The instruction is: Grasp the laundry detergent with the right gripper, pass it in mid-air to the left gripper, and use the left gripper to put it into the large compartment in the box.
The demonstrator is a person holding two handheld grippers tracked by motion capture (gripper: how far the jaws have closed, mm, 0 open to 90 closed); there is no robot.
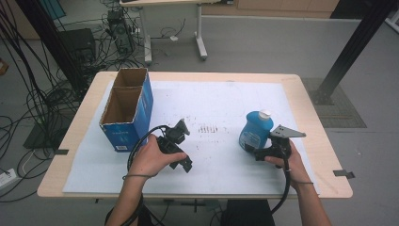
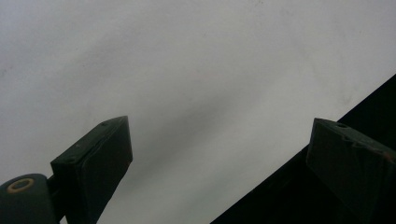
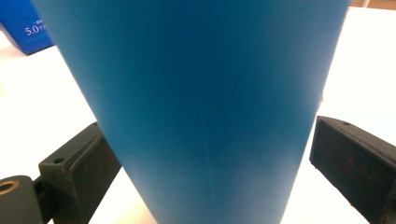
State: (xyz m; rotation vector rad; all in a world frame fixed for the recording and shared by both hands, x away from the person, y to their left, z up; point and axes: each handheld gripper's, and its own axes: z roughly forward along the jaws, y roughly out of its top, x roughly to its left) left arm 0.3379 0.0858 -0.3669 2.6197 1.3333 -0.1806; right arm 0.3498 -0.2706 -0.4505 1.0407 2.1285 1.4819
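Note:
A blue bottle [image 1: 256,128] with a white cap stands upright at the right of the white sheet. My right gripper [image 1: 257,150] is open, low at the bottle's near side. In the right gripper view the bottle [image 3: 205,93] stands between the two pads of the right gripper [image 3: 210,140]. The left pad [image 3: 88,163] looks to touch it and the right pad sits just off it. My left gripper [image 1: 183,161] is held at the middle left, tilted down at the sheet. In its own view the left gripper [image 2: 219,123] is open with nothing between the pads.
An open blue cardboard box [image 1: 127,108] with two compartments stands at the sheet's left; a corner of the box [image 3: 23,23] shows behind the bottle. The white sheet [image 1: 221,99] covers most of the wooden table [image 1: 308,117]. Cables and black frame posts surround the table.

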